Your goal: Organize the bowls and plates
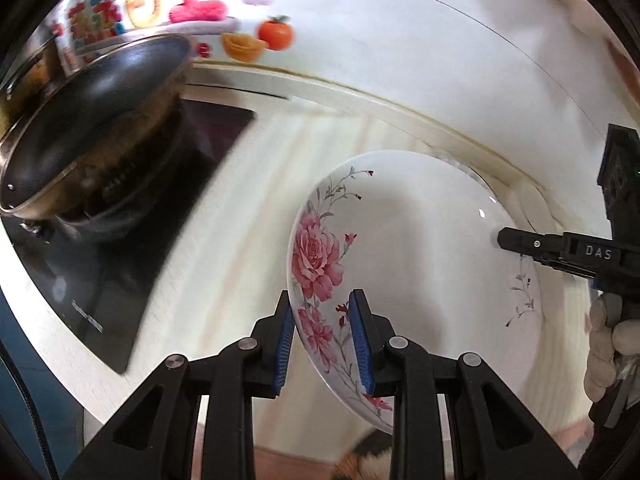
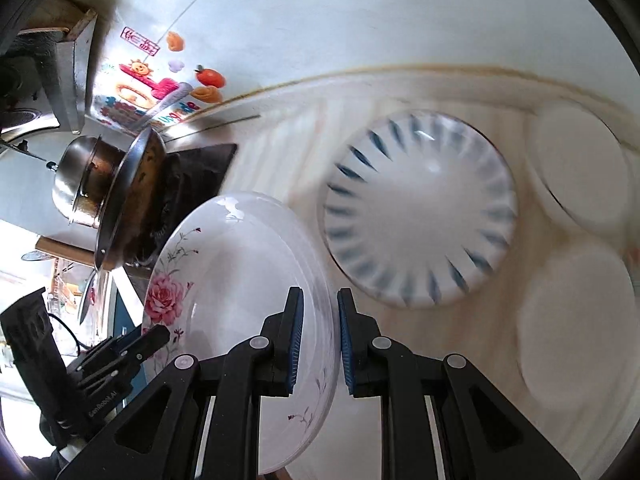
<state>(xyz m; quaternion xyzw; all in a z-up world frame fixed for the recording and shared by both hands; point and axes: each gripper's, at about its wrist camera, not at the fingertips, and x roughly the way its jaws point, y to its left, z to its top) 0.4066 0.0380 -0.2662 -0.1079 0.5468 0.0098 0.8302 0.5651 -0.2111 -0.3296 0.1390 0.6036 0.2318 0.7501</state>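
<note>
A white plate with pink roses (image 1: pixel 416 248) hangs tilted above the pale counter, held from both sides. My left gripper (image 1: pixel 322 294) is shut on its rose-painted rim, one blue pad under the rim and one inside. My right gripper (image 2: pixel 320 291) is shut on the opposite rim of the same plate (image 2: pixel 240 280). In the left wrist view one finger (image 1: pixel 520 242) of the right gripper lies over the plate's far edge. A white plate with blue streaks (image 2: pixel 420 208) lies flat on the counter just beyond. Two plain white dishes (image 2: pixel 580 168) (image 2: pixel 576 320) sit to its right.
A dark frying pan (image 1: pixel 92 120) rests on a black cooktop (image 1: pixel 120 272) at the left, against a wall with bright stickers (image 1: pixel 272 32). A gloved hand (image 1: pixel 608 344) grips the right tool. The counter (image 1: pixel 248 208) runs along the white wall.
</note>
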